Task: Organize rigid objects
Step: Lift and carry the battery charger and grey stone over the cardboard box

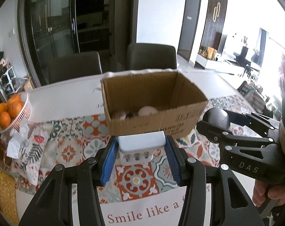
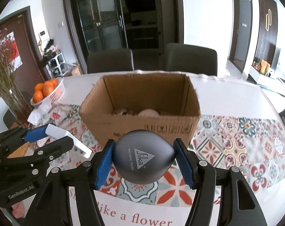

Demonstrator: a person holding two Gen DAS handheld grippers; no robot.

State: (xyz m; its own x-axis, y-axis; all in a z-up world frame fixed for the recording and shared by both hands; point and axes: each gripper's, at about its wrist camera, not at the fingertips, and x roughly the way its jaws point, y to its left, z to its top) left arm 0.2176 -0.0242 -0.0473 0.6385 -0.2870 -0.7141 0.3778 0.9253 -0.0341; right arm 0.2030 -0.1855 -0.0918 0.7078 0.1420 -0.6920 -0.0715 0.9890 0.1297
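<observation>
My left gripper (image 1: 141,146) is shut on a white plastic block with three small metal contacts (image 1: 140,146), held above the patterned tablecloth. In the right wrist view that white block (image 2: 67,136) shows at the left in the left gripper (image 2: 54,137). My right gripper (image 2: 144,160) is shut on a dark grey rounded case printed "Sika" (image 2: 143,157); the same case (image 1: 216,116) appears at the right of the left wrist view. An open cardboard box (image 1: 153,101) (image 2: 140,101) stands just beyond both grippers, with several pale rounded items at its bottom.
A white basket of oranges (image 1: 12,109) (image 2: 48,91) sits at the table's left. Two dark chairs (image 2: 110,60) stand behind the table. Dried stems in a vase (image 2: 4,82) rise at far left. A hand (image 1: 270,194) holds the right gripper's handle.
</observation>
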